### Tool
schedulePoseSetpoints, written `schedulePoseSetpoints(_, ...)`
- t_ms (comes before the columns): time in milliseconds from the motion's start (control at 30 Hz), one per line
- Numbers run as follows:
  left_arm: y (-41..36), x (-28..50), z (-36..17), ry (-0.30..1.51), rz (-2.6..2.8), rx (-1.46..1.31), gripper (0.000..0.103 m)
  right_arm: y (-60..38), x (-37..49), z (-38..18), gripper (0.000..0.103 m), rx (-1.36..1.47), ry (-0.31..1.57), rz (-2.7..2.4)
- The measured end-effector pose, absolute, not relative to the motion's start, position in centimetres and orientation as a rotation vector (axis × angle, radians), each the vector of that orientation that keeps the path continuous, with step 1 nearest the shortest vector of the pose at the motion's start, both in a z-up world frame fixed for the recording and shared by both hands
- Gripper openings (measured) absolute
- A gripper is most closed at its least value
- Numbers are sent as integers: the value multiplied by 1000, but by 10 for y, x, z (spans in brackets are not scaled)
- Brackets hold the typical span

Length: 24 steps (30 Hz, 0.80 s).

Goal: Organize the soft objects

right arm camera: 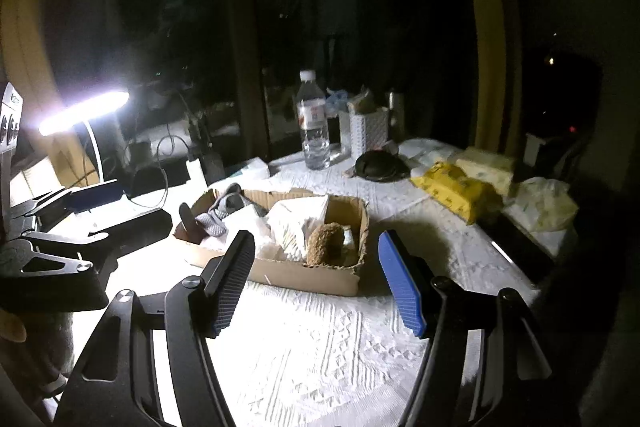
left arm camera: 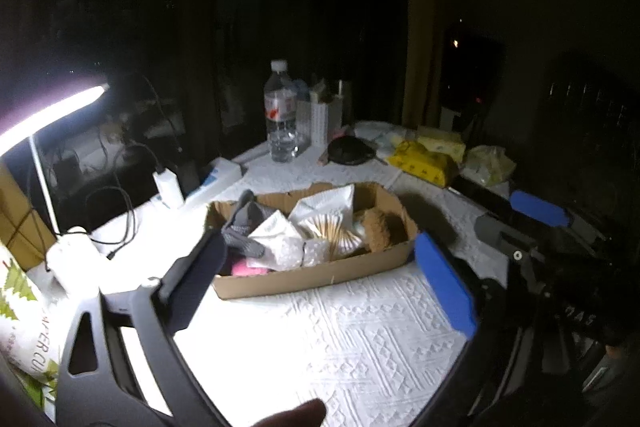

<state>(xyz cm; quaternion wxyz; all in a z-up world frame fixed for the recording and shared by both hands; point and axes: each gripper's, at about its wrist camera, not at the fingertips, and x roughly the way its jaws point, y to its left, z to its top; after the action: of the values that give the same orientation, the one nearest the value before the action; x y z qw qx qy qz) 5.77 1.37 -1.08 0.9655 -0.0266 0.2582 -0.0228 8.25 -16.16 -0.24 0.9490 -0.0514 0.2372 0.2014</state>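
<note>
A shallow cardboard box (left arm camera: 316, 277) (right arm camera: 304, 277) sits mid-table on a white embossed cloth. It holds a grey knit item (left arm camera: 246, 223) (right arm camera: 222, 211), white soft packs (left arm camera: 324, 205) (right arm camera: 296, 219), a pack of cotton swabs (left arm camera: 336, 233), something pink (left arm camera: 248, 270) and a brown plush (left arm camera: 378, 227) (right arm camera: 326, 243). My left gripper (left arm camera: 320, 255) is open and empty, just in front of the box. My right gripper (right arm camera: 316, 255) is open and empty, in front of the box's right end. Each gripper also shows in the other's view, the right one (left arm camera: 516, 215) and the left one (right arm camera: 116, 211).
A water bottle (left arm camera: 281, 115) (right arm camera: 314, 123), a white holder (right arm camera: 368, 131), a black round item (left arm camera: 352, 151) (right arm camera: 378, 165), yellow tissue packs (left arm camera: 424, 159) (right arm camera: 456, 189) and pale bags (right arm camera: 540, 203) stand behind the box. A lit desk lamp (left arm camera: 44, 115) (right arm camera: 84, 111), cables and a charger (left arm camera: 168, 185) are at the left.
</note>
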Motion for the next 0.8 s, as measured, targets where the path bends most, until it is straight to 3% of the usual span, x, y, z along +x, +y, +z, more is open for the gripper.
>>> schedulePoseSetpoints(133,11,40,7,477,-49,-41,102,-165,65,12,82,-106,457,397)
schedulePoseSetpoints(800,-7,-2,42,393,-83,16,102,-185,20,45,83,-96,384,341)
